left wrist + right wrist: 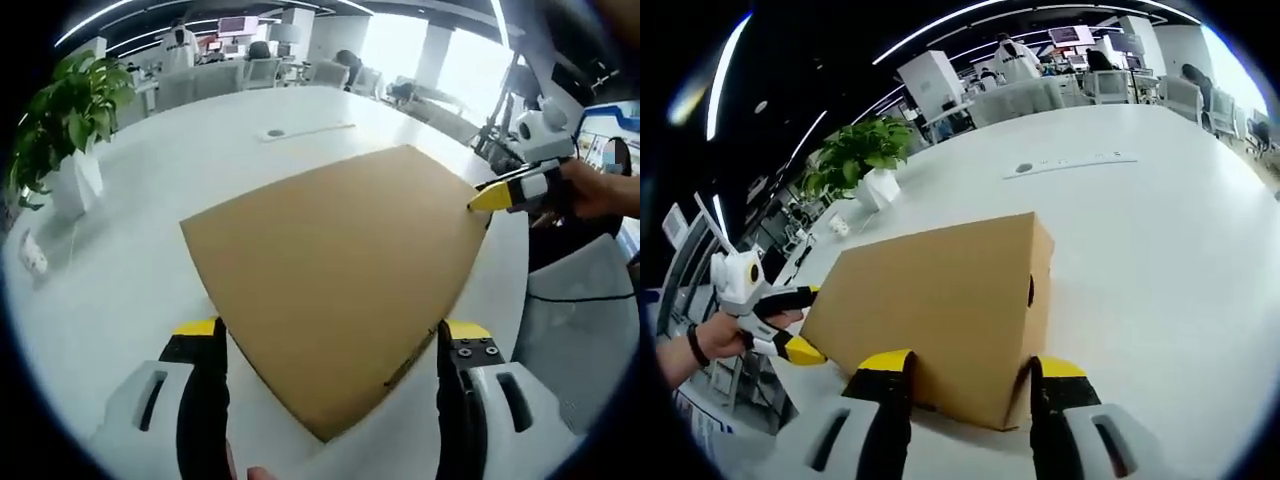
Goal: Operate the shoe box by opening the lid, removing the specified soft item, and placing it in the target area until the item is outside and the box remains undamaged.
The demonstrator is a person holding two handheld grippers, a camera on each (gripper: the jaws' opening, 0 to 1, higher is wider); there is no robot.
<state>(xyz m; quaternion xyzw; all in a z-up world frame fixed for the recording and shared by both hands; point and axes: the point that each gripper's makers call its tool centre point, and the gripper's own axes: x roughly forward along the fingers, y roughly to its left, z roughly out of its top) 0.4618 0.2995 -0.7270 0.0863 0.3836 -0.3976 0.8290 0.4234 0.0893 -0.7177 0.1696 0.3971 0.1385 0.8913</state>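
A brown cardboard shoe box lies on the white table with its lid closed flat. My left gripper is open, and its two yellow-tipped jaws straddle the box's near corner. My right gripper, held by a hand, comes in from the right with its yellow tip at the box's far right corner. In the right gripper view the box shows a dark finger hole in its end wall. My right gripper is open and stands on either side of the near bottom corner. The left gripper sits at the box's left corner.
A potted plant in a white pot stands near the table's edge, with a small white object beside it. A round cable port lies beyond the box. Office chairs and people are far behind.
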